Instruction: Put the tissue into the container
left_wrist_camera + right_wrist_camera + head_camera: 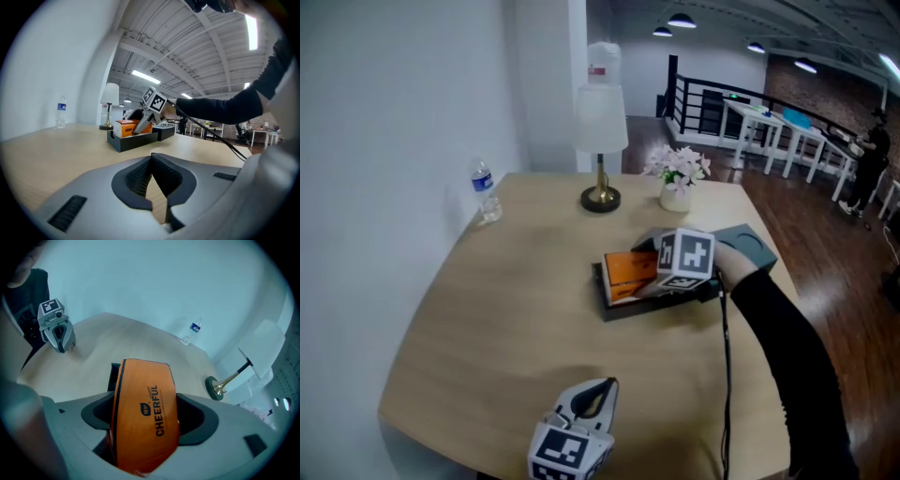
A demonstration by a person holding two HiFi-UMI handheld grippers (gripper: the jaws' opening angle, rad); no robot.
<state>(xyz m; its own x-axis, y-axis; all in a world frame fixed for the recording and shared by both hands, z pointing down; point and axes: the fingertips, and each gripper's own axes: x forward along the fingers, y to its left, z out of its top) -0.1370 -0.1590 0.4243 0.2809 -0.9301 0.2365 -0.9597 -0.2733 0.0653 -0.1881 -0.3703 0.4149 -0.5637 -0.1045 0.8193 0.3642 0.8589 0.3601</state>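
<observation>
**Surface** [478, 319]: light wood, seen from above.

- **Far left:** a water bottle [487, 192] stands upright beside the wall.
- **Near edge:** the left gripper [596, 397] has its jaws closed together, with nothing between them.
- **Far centre:** a table lamp [601, 141] with a white shade and a brass base.
- **Centre:** a black container [614, 305]. An orange tissue pack [623, 267] stands on edge, its lower part within the container's walls.
- **Right of the pack:** the right gripper [647, 267] reaches in from the right. Its jaws are spread wide and clamped on the pack's two sides.
- **Far right of the lamp:** a vase of pale flowers [676, 178].
</observation>
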